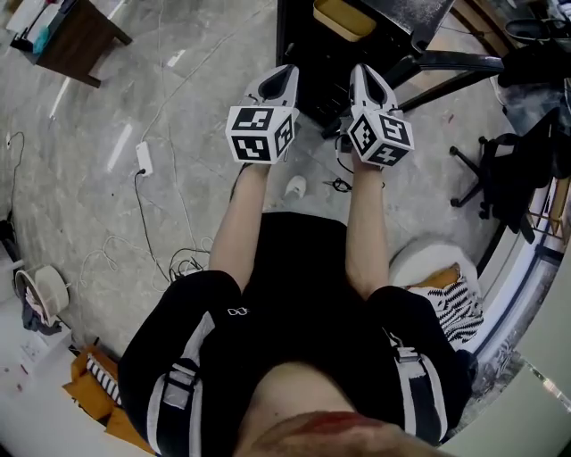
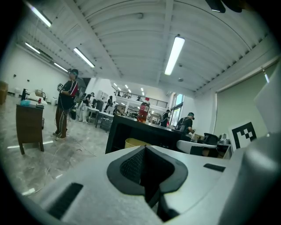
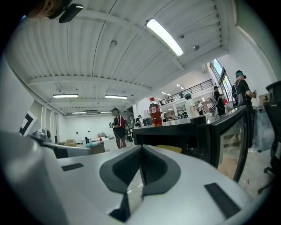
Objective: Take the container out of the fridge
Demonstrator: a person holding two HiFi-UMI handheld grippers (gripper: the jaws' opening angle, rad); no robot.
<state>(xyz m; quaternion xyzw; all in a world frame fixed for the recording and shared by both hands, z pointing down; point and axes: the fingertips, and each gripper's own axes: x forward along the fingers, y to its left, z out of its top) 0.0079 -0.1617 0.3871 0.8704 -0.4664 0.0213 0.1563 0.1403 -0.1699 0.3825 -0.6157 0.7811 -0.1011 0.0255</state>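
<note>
Grey marbled floor (image 1: 178, 107) runs under a wide hall with a ribbed white ceiling and strip lights. 1 low black fridge (image 1: 303, 54) stands directly ahead of the person, front open, with its glass door (image 3: 232, 132) swung out on the right. 1 black office chair (image 1: 500, 170) stands right of the fridge. 1 brown tabletop (image 1: 76, 36) stands well apart at the far left. 1 other person (image 2: 66, 107) stands in the hall near it.

Both forearms are held forward, side by side. Left claw (image 1: 284, 78): jaws pressed together, nothing between them. Right claw (image 1: 366, 78): jaws likewise together, empty. Both point at the fridge and touch nothing.

1 yellow container (image 1: 343, 18) sits inside the fridge, ahead of both claws and apart from them. 1 red bottle (image 2: 142, 112) stands upright on top of the fridge. 1 white power strip (image 1: 143, 159) lies on the floor at the left.
</note>
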